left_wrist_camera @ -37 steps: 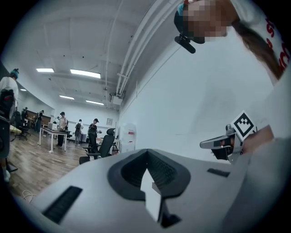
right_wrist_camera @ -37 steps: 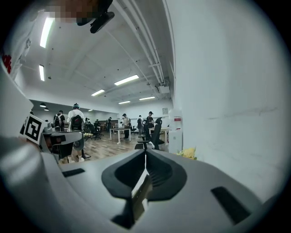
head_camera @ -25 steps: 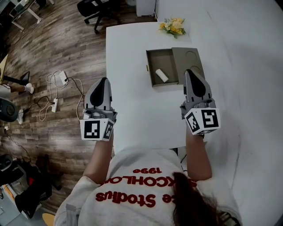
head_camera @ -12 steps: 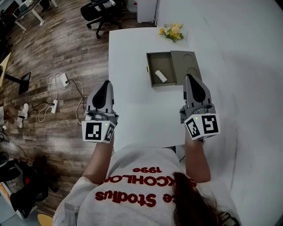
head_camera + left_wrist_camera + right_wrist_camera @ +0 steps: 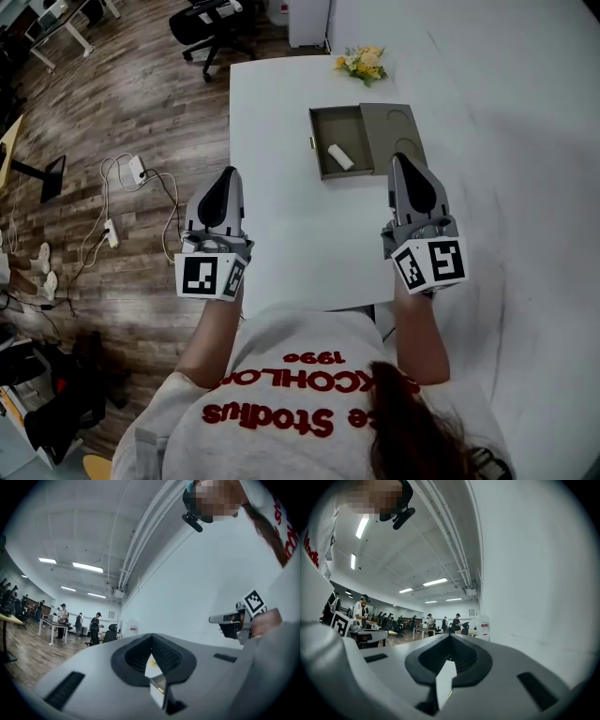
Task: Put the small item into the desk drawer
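Observation:
A small olive drawer unit [image 5: 401, 127] stands on the white table [image 5: 281, 225], and its drawer [image 5: 318, 142] is pulled out to the left. A small white item [image 5: 340, 157] lies inside the drawer. My right gripper [image 5: 403, 160] is shut and empty, and its tip stands over the unit's near edge in the head view. My left gripper [image 5: 228, 174] hovers over the table's left edge, shut and empty, well apart from the drawer. Each gripper view shows closed jaws, those of the left gripper [image 5: 152, 656] and the right gripper [image 5: 449, 657], with nothing between them.
Yellow flowers [image 5: 362, 62] lie at the table's far edge. A white wall runs along the right. On the wooden floor to the left are cables with a power strip [image 5: 122, 187] and an office chair [image 5: 211, 23]. People stand far off in the room.
Both grippers have drawn back a little toward the person and lifted slightly. The drawer and the white item in it have not moved.

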`<state>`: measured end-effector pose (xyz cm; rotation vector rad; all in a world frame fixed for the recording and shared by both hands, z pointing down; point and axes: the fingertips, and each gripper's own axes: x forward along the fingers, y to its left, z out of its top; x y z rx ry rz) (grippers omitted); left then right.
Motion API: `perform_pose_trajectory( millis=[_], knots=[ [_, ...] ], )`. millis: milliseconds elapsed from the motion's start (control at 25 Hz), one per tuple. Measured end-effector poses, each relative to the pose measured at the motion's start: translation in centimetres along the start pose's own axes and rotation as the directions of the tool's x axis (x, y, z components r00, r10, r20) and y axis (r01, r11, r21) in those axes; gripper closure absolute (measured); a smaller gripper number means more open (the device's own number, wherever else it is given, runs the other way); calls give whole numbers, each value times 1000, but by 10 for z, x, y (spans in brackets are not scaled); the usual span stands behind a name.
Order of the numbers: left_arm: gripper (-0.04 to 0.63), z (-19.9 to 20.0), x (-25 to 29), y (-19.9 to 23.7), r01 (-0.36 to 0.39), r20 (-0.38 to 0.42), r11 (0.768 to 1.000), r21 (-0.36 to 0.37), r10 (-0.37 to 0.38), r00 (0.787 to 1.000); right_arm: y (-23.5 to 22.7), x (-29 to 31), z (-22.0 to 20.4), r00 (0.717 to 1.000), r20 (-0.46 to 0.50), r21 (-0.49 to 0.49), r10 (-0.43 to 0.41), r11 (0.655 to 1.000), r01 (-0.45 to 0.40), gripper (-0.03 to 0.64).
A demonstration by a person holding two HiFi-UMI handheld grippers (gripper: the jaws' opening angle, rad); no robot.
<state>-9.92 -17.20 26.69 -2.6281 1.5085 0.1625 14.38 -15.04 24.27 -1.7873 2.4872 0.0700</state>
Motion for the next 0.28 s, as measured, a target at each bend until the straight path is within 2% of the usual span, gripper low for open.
perform_pose_trajectory(
  millis=[280],
  knots=[
    [588,0,1,-4,11,-1,1000,-2,-11,1000,2,-2,3,1000,0,-24,2,1000,-2,612]
  ],
)
